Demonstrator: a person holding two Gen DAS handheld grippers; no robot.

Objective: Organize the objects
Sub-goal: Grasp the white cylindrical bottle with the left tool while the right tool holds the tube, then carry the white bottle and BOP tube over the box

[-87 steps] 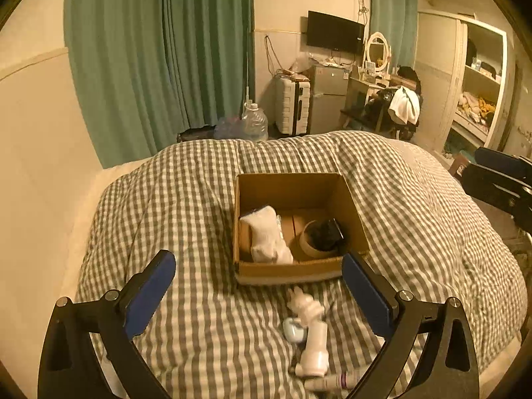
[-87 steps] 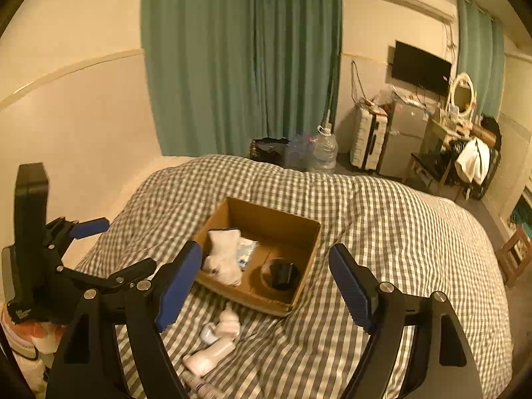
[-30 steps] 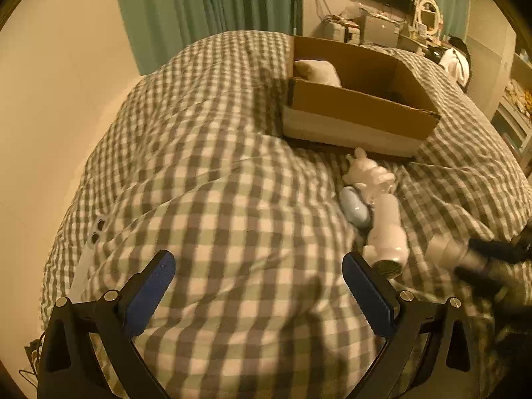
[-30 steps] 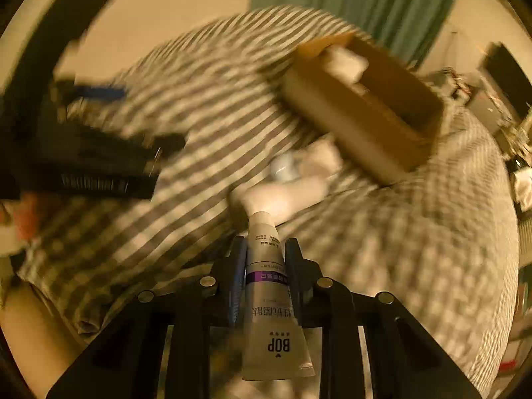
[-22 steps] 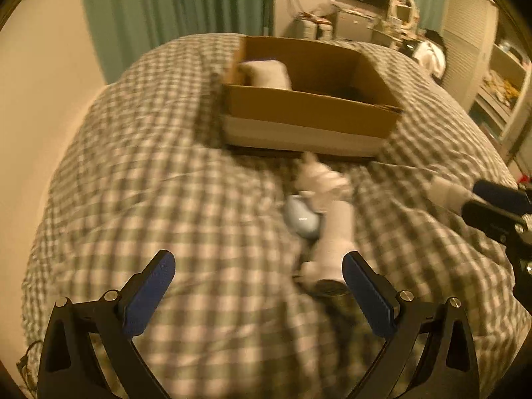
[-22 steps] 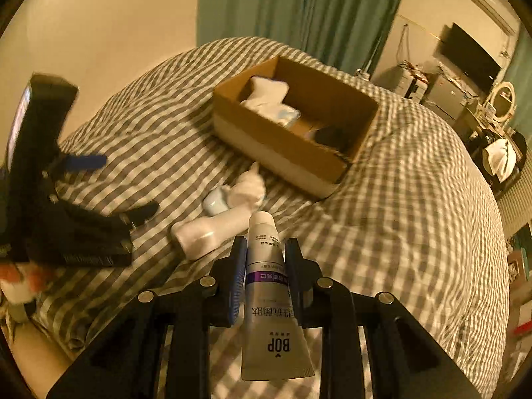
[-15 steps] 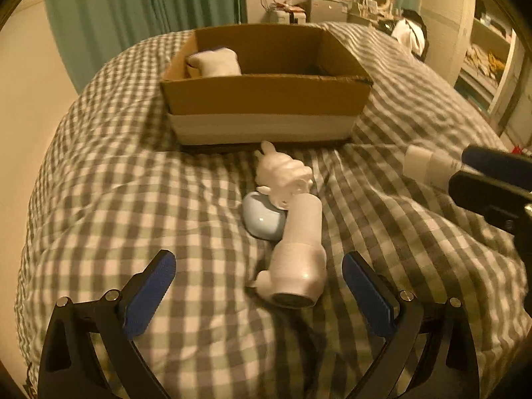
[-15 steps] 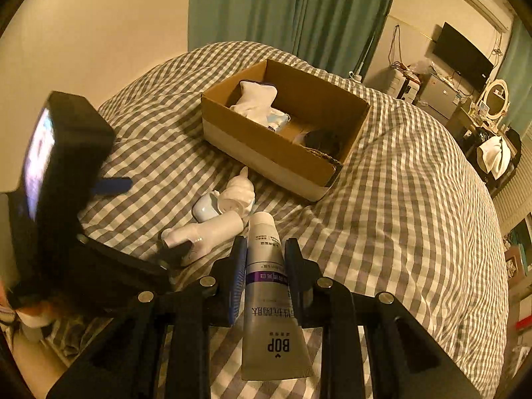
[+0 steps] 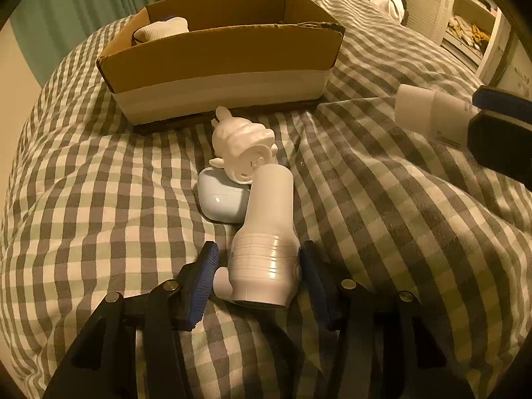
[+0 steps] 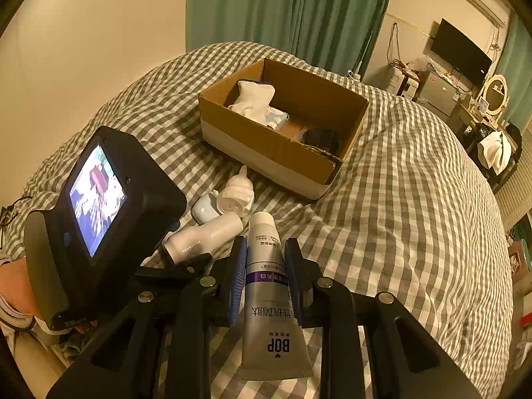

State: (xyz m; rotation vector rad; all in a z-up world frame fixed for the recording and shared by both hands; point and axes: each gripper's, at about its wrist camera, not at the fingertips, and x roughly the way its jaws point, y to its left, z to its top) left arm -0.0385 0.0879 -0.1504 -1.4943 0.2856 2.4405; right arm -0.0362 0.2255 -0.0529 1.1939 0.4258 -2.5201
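Observation:
A white bottle (image 9: 266, 232) lies on the checked quilt, its base toward me. My left gripper (image 9: 257, 256) straddles that base. Its jaws are closing; the right pad is at the bottle's side and a thin gap shows at the left pad. A white figurine (image 9: 242, 149) and a pale-blue case (image 9: 219, 199) lie just beyond, touching the bottle. My right gripper (image 10: 266, 244) is shut on a white and purple tube (image 10: 269, 299), held above the quilt. The cardboard box (image 10: 266, 153) stands farther back with white socks (image 10: 254, 99) and a dark object (image 10: 322, 139) inside.
The left gripper's camera unit (image 10: 109, 206) and a person's hand fill the right wrist view's left side. Green curtains (image 10: 266, 10) and a cream wall (image 10: 83, 33) stand behind the bed. A TV (image 10: 460, 53) and a dresser stand far right. The quilt drops off at the right.
The left gripper has come down and forward over the white bottle, and its jaws have narrowed from wide open to just around the base. The right gripper still holds the tube.

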